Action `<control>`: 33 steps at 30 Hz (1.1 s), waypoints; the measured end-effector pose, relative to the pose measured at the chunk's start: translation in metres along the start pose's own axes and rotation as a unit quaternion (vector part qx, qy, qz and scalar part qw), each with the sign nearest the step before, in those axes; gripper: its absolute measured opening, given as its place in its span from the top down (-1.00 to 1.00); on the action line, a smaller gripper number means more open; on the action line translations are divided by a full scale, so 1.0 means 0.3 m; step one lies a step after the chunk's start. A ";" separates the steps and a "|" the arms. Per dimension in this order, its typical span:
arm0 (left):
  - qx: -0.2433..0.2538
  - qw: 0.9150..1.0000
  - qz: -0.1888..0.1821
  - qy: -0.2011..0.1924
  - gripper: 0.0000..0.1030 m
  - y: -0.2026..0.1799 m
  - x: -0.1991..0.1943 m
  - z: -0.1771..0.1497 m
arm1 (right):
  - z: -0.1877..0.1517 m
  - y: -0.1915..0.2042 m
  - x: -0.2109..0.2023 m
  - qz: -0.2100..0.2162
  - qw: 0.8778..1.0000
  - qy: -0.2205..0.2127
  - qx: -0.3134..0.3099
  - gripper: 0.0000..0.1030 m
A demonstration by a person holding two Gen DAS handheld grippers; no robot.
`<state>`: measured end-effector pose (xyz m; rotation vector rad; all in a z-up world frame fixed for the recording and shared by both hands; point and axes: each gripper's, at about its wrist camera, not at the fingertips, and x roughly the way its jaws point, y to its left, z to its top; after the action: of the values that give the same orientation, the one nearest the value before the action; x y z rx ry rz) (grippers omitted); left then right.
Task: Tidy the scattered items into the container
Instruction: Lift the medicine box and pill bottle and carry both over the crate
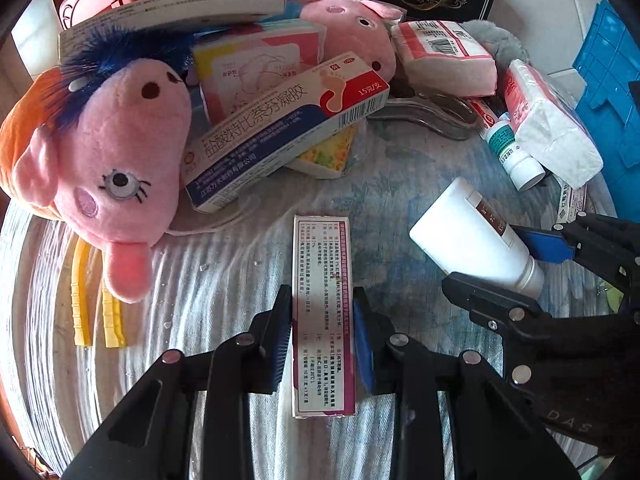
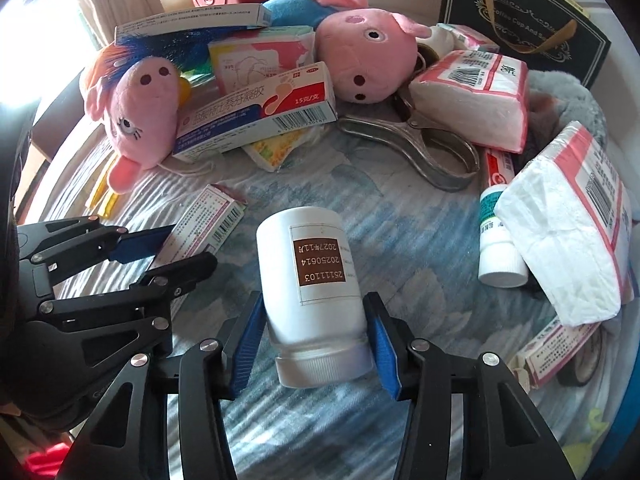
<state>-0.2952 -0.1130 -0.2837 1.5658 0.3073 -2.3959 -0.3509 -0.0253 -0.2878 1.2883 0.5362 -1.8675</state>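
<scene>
On the patterned tabletop (image 1: 224,276), the left tool (image 1: 322,340) is clamped on a slim, pink-edged medicine box (image 1: 323,312) lying flat. To its right, the right tool (image 2: 316,344) grips a white bottle (image 2: 312,300) lying down, cap toward the camera. Only the right wrist view shows its brown date label.

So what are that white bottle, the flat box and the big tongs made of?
White bottle: looks like glossy plastic, with a ridged cap. Flat box: thin printed cardboard, with sharp folded edges. Tongs: probably metal, dull grey with a slight sheen.
</scene>
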 end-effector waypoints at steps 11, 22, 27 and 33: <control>0.009 0.998 -0.003 -0.057 0.46 -0.030 -0.191 0.009 | -0.052 0.020 -0.147 -0.006 0.999 -0.035 0.032 0.11; 0.023 0.985 0.015 -0.170 0.46 -0.118 -0.585 -0.040 | -0.084 0.041 -0.587 -0.031 0.988 -0.146 0.035 0.11; 0.044 0.974 0.003 -0.222 0.46 -0.168 -0.787 -0.044 | -0.121 0.069 -0.830 -0.057 0.977 -0.201 0.036 0.11; 0.082 0.954 -0.053 -0.283 0.46 -0.229 -1.011 -0.046 | -0.180 0.094 -1.107 -0.108 0.957 -0.260 0.068 0.11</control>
<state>-0.1895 -0.0127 -0.0085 0.8634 0.0747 -2.8797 -0.2395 0.1175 -0.0028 0.7849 0.2739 -2.3510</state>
